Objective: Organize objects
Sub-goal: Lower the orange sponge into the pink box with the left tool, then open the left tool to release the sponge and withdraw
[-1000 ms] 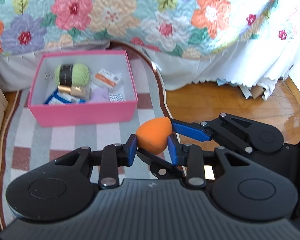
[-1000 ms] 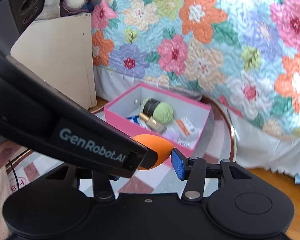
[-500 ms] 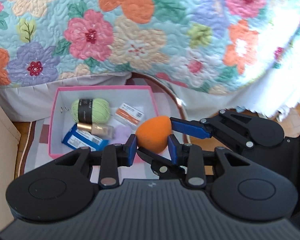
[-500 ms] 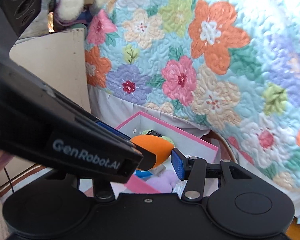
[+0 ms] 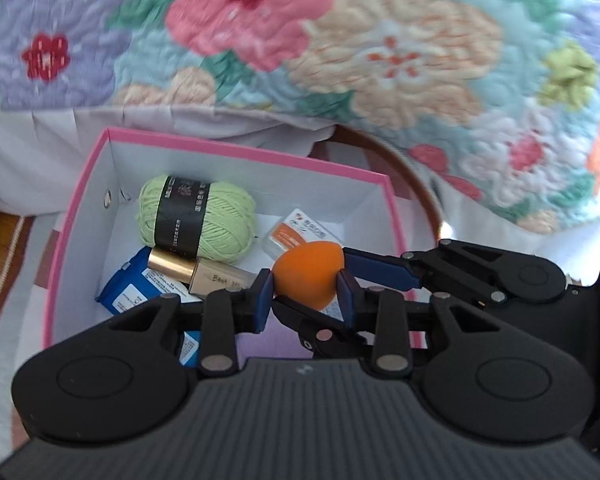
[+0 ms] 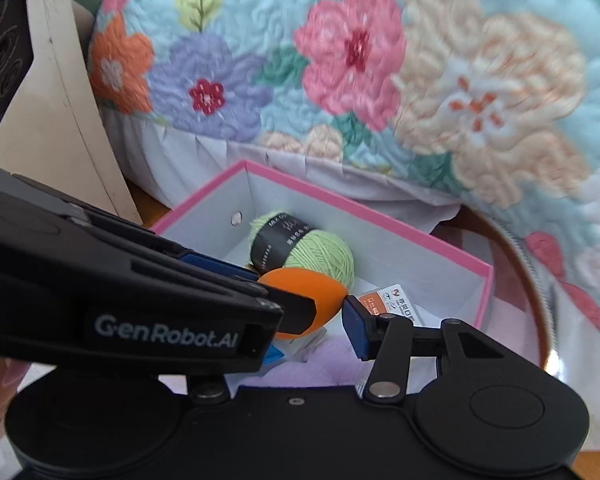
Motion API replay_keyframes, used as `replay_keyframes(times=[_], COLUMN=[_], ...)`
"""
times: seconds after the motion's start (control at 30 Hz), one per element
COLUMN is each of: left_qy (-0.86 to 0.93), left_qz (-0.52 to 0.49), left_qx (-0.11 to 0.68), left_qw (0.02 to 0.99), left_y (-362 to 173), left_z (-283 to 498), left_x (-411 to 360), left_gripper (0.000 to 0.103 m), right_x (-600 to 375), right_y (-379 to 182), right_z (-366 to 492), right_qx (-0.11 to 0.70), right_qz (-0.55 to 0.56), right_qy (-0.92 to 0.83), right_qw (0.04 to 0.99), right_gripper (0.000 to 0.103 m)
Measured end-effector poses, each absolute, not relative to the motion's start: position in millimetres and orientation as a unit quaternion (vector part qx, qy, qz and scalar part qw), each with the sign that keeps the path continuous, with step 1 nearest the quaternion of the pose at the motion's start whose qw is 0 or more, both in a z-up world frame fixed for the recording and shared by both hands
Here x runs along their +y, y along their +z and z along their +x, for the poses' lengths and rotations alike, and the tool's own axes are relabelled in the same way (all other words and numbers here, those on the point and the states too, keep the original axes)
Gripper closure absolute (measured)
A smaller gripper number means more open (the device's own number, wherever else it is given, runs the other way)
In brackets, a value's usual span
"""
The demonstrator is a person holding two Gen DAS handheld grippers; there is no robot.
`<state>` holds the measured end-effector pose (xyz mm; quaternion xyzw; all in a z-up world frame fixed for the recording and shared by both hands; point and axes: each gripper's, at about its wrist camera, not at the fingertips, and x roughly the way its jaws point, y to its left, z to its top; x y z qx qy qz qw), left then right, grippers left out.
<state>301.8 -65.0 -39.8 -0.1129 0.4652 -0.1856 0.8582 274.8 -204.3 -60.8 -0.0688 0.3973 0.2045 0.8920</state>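
Two grippers meet on one orange sponge egg: left gripper clamps it, right gripper, beside "GenRobot.AI" lettering, also closed on it, above pink box near edge. Beyond: green yarn, label unreadable.

Matt orange sponge, fuzzy green yarn, quilted cloth bedspread.

A bed stands at the far side, covered by a floral quilt in light blue with pink, purple, orange and cream flowers. A white bed skirt hangs below the quilt edge. A striped rug with a brown border covers the floor. A cream panel stands at left. Bright daylight enters from the right.
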Motion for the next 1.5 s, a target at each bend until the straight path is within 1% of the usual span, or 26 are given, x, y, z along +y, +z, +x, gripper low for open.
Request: replay_keyframes(times=[0.17,0.2,0.37,0.6,0.67,0.83,0.9,0.97,1.07,1.27,1.5], left_qy=[-0.183,-0.181,-0.163,-0.144,-0.143,-0.117,-0.114,-0.110,-0.092,-0.079,-0.061], left_qz=[-0.113,-0.118,-0.168,-0.141,-0.140,-0.124,-0.132,-0.128,-0.110,-0.087,-0.097], left_qx=[0.477,0.480,0.494,0.502,0.503,0.505,0.512,0.515,0.507,0.491,0.470], left_qw=[0.852,0.850,0.837,0.841,0.841,0.846,0.841,0.841,0.850,0.863,0.875], left_y=[-62.8,-67.1,-85.3,-82.3,-77.3,-62.5,-57.1,-48.1,-29.3,7.9,45.1], left_z=[324.3,329.1,345.4,340.7,335.3,313.9,303.9,291.6,267.3,220.2,171.4], left_x=[-70.1,-70.1,-65.5,-64.3,-61.1,-45.3,-34.9,-28.2,-19.8,-13.8,1.5], left_gripper=[0.070,0.070,0.069,0.065,0.062,0.061,0.061,0.060,0.058,0.054,0.049], right_x=[-207.1,-207.8,-217.2,-225.2,-226.8,-226.3,-224.3,-222.8,-223.4,-224.8,-232.8], right_y=[-83.8,-87.2,-101.6,-105.0,-101.9,-83.4,-71.7,-59.9,-37.8,0.6,28.7], right_z=[296.7,300.5,320.9,316.8,310.4,282.5,267.9,255.4,234.7,198.4,155.0], right_qx=[0.412,0.414,0.439,0.449,0.447,0.432,0.423,0.419,0.399,0.375,0.366], right_qz=[-0.071,-0.072,-0.053,-0.037,-0.032,-0.015,-0.011,-0.011,-0.009,-0.046,-0.033], right_qy=[0.212,0.213,0.206,0.193,0.189,0.186,0.186,0.185,0.208,0.217,0.215], right_qw=[0.883,0.882,0.873,0.872,0.874,0.882,0.887,0.889,0.893,0.900,0.905], right_gripper=[0.049,0.047,0.046,0.046,0.046,0.046,0.043,0.042,0.040,0.035,0.031])
